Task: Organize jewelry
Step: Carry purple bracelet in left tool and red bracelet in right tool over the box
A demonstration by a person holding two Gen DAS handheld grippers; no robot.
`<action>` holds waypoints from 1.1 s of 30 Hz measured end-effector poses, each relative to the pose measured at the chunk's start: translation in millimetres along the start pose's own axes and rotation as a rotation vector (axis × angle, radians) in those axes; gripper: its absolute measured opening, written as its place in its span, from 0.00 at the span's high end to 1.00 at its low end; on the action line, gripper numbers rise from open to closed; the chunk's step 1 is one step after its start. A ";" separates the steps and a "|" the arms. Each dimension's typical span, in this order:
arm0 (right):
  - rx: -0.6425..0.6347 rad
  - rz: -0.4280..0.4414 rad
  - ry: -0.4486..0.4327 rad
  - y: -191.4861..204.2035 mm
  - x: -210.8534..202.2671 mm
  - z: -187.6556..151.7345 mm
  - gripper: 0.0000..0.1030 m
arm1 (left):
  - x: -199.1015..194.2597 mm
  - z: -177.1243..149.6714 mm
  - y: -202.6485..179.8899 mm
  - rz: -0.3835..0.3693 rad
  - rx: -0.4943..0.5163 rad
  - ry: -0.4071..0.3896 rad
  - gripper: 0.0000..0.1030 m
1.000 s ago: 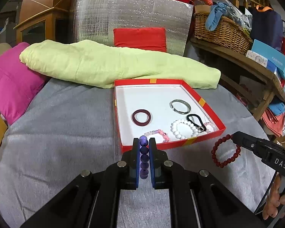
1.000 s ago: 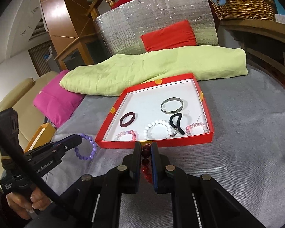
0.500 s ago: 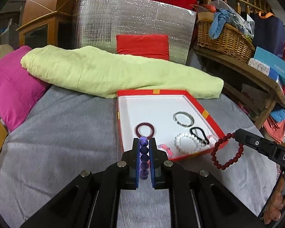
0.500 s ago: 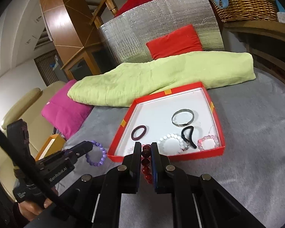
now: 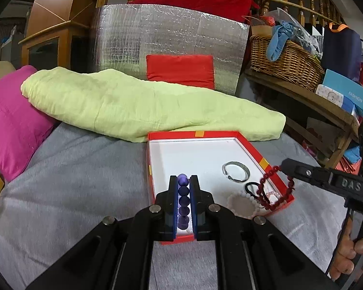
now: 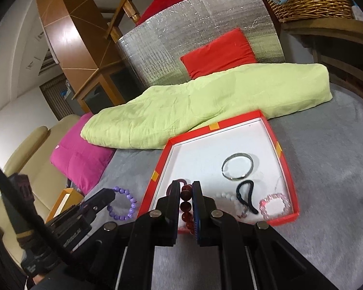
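Left wrist view: my left gripper (image 5: pixel 183 203) pinches the purple bead bracelet (image 5: pixel 183 199) just above the red box's (image 5: pixel 251 148) near edge. At 3 o'clock my right gripper (image 5: pixel 282 168) is clamped on the dark red bead bracelet (image 5: pixel 266 188), dangling over the box's right rim. Both look light, floppy and slick, so I judge gripping across several beads safest. Farther in lie a white bead bracelet (image 5: pixel 242 201), black loop (image 5: pixel 251 188) and silver bangle (image 5: pixel 236 171), crowding the right side; at 12 o'clock a green cloth (image 5: pixel 133 104).
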State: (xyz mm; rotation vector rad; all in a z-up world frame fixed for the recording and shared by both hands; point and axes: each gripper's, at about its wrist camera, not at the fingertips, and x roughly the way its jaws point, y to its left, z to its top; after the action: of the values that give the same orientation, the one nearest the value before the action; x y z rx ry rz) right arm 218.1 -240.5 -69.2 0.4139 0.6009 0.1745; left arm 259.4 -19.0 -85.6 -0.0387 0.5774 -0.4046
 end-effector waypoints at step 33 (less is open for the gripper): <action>0.152 0.010 -0.004 -23.4 120.0 71.8 0.90 | 107.5 52.7 12.4 -0.130 -0.010 0.093 0.91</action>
State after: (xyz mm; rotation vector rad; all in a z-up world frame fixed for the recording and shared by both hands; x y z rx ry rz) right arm 358.3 -251.7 -87.1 0.5646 0.6103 0.1380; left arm 374.1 -52.8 -99.4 -0.0671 0.6712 -0.5325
